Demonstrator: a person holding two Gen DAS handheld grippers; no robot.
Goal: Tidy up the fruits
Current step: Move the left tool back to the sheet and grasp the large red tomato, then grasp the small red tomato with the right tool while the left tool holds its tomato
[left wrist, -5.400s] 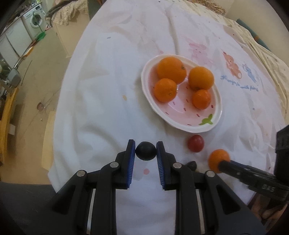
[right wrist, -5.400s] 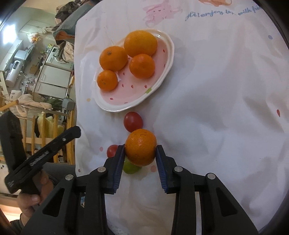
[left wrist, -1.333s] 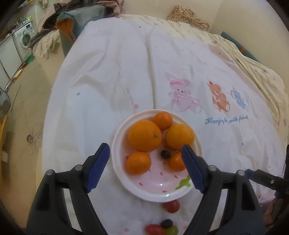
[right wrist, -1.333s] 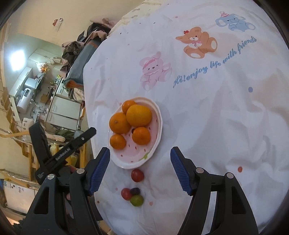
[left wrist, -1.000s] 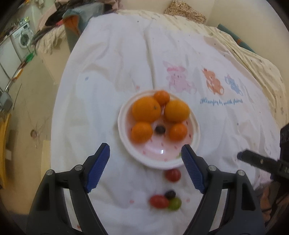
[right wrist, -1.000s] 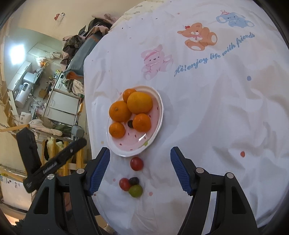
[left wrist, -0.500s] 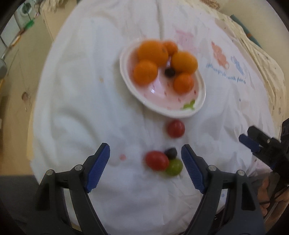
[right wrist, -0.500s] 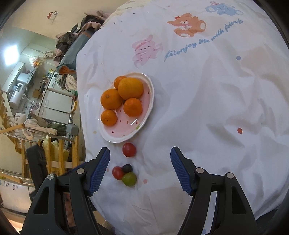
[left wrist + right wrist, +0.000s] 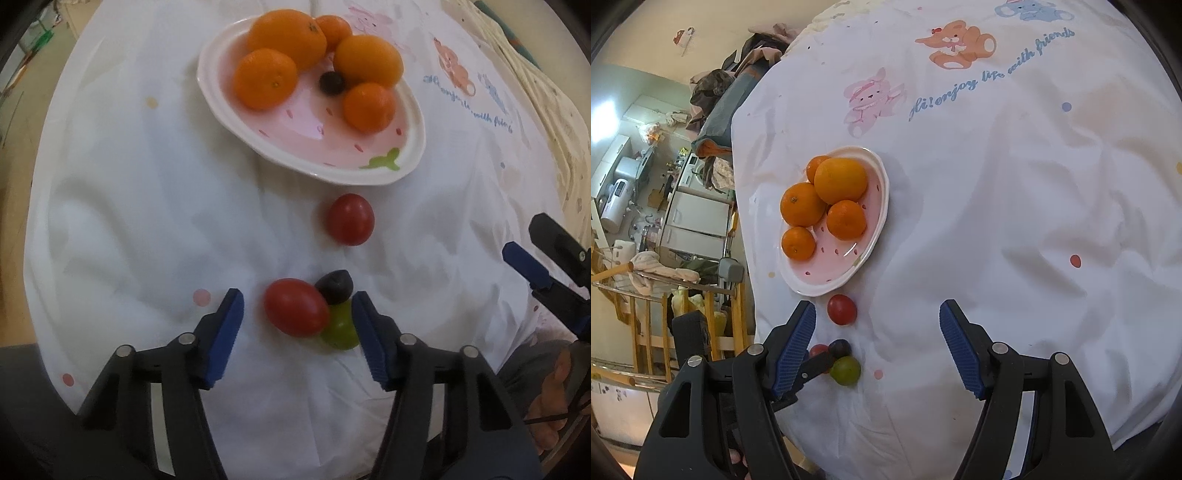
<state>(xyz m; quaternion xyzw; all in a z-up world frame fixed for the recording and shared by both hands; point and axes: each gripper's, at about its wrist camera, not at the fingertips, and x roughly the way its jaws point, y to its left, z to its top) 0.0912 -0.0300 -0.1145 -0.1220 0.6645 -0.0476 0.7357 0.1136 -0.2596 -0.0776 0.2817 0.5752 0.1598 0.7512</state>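
A pink strawberry-shaped plate point(image 9: 402, 162) point(image 9: 877, 229) holds several oranges point(image 9: 264, 79) point(image 9: 840, 181) and a dark grape point(image 9: 331, 82). Below it on the cloth lie a red tomato point(image 9: 351, 219) point(image 9: 842, 309) and a cluster: an oval red tomato point(image 9: 295, 307) point(image 9: 818, 350), a dark grape point(image 9: 335, 286) point(image 9: 839, 347) and a green grape point(image 9: 341, 326) point(image 9: 845, 370). My left gripper point(image 9: 297, 321) is open, its jaws on either side of the cluster. My right gripper point(image 9: 877, 345) is open and empty, above the cloth right of the cluster.
The white tablecloth point(image 9: 1015, 221) has cartoon animals and blue lettering point(image 9: 990, 77). The table's edge runs close below the cluster. Beyond the left edge are wooden furniture point(image 9: 646, 332) and kitchen appliances point(image 9: 617, 195).
My left gripper has come down and forward from over the plate to the fruit cluster, and its jaws have narrowed around it. The right gripper has stayed open, nearly still.
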